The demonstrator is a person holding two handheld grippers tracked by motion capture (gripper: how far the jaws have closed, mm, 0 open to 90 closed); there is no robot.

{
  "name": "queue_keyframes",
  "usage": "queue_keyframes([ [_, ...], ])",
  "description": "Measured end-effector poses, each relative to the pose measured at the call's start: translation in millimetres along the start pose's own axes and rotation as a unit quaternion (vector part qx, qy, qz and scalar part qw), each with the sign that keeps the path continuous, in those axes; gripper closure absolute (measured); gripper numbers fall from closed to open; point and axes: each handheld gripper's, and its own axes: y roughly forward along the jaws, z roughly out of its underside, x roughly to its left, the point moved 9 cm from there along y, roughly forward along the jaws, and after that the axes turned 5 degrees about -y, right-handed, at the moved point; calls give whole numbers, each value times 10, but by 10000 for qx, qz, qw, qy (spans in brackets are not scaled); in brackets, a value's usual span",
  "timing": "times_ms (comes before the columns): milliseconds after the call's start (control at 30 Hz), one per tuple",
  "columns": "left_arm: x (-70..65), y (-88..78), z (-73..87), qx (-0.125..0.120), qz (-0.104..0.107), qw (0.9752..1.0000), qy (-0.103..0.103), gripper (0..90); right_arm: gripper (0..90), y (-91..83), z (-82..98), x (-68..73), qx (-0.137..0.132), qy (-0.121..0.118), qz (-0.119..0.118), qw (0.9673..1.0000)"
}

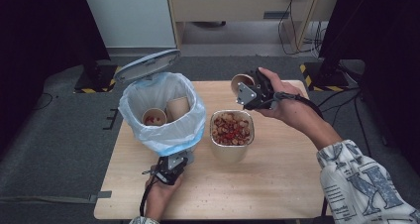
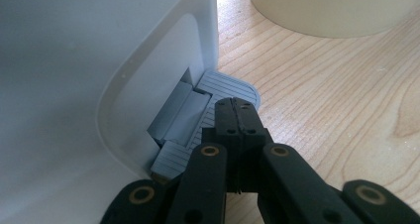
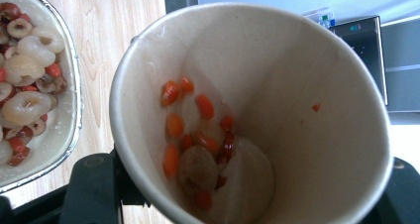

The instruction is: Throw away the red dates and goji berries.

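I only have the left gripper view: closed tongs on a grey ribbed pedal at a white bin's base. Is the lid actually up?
Observer: Yes, the lid stands raised behind the bin.
Operator: Anything in the bin already?
Observer: Two paper cups lie in the liner, one with red bits.
Operator: What's the right gripper doing?
Observer: The right tongs hold a tilted paper cup with red berries in its bottom, above the table's far edge, beyond the foil tray.
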Motion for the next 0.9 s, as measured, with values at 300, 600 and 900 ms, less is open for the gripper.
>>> queue_keyframes([
  [300,-1,1,0,-7,-8,10000,-11,898,331,-35,-18,-69,10,-167,175,9997],
  [600,-2,1,0,-7,6,10000,-8,899,333,-93,-34,-143,240,-833,525,9949],
  [900,-5,0,1,-2,12,10000,-7,899,334,-103,-70,-140,284,-1085,621,9917],
])
